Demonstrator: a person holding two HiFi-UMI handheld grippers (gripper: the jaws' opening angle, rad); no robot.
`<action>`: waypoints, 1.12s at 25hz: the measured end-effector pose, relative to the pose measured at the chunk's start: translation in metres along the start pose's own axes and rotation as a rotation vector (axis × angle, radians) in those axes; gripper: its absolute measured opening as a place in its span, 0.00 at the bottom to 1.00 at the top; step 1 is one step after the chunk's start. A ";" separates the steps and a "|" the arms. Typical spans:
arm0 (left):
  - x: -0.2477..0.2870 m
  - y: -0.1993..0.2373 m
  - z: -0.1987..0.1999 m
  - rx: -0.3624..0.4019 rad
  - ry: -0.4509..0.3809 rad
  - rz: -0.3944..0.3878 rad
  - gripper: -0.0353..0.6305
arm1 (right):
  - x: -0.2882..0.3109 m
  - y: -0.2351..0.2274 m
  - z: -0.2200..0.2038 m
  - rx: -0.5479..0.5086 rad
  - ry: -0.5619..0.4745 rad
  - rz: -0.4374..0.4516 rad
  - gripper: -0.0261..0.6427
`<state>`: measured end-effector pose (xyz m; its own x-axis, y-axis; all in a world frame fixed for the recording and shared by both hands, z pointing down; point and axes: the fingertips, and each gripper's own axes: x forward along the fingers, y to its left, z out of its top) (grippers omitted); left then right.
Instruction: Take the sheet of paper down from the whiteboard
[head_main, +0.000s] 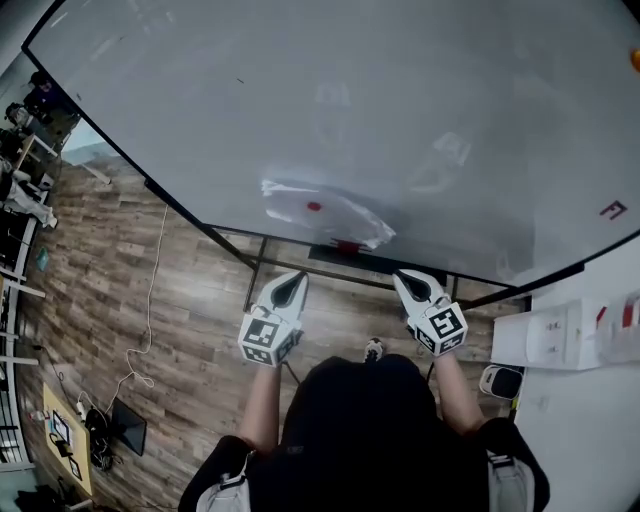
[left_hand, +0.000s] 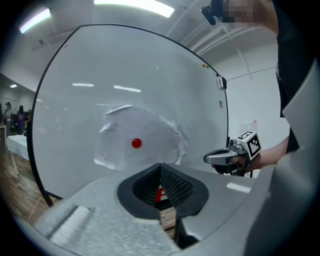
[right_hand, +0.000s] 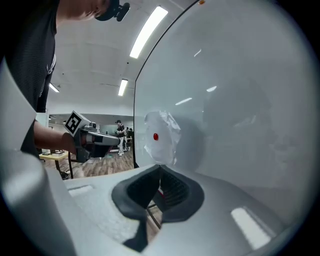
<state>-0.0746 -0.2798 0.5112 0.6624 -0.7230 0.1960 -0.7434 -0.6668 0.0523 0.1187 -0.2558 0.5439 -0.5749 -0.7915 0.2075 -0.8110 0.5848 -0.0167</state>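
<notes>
Paper (head_main: 325, 215) hangs crumpled on the lower middle of the whiteboard (head_main: 420, 90), pinned near its centre by one red magnet (head_main: 314, 207). The magnet looks to be all that keeps it up, and the edges bulge off the board, so they offer a lip to pinch. At the far left a cable (head_main: 150, 300) trails over the wood floor (head_main: 90, 290), well apart from the work. Next comes the left gripper (head_main: 297, 280), held below the board's bottom edge and aimed at the paper's left part. Its own view shows the jaws pressed together with nothing between them, and the paper straight ahead but untouched. Under the paper, on the ledge (head_main: 330, 255), lies a small red thing (head_main: 347, 246), too small to name. The right gripper (head_main: 404, 277) stands near the paper's lower right corner, likewise pointed at the board, with its jaws closed and empty in its view. The two flank the paper, probably so that one can deal with the magnet while the other catches the paper, though that is a guess. Either must open before it can take anything. At the far right a white table (head_main: 590, 420) carries a box (head_main: 550, 335), no part of this job. The paper is not yet down.
</notes>
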 end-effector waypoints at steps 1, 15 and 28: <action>0.006 -0.001 0.003 0.005 -0.003 0.012 0.07 | 0.002 -0.007 0.002 -0.007 -0.005 0.002 0.04; 0.022 0.016 0.003 -0.004 -0.007 0.173 0.07 | 0.040 -0.041 0.024 0.025 -0.089 0.120 0.16; 0.067 0.052 0.015 -0.033 -0.018 0.064 0.07 | 0.070 -0.035 0.047 0.100 -0.129 0.152 0.13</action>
<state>-0.0677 -0.3652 0.5121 0.6149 -0.7672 0.1824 -0.7865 -0.6133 0.0721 0.1013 -0.3401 0.5133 -0.6951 -0.7157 0.0681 -0.7171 0.6835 -0.1364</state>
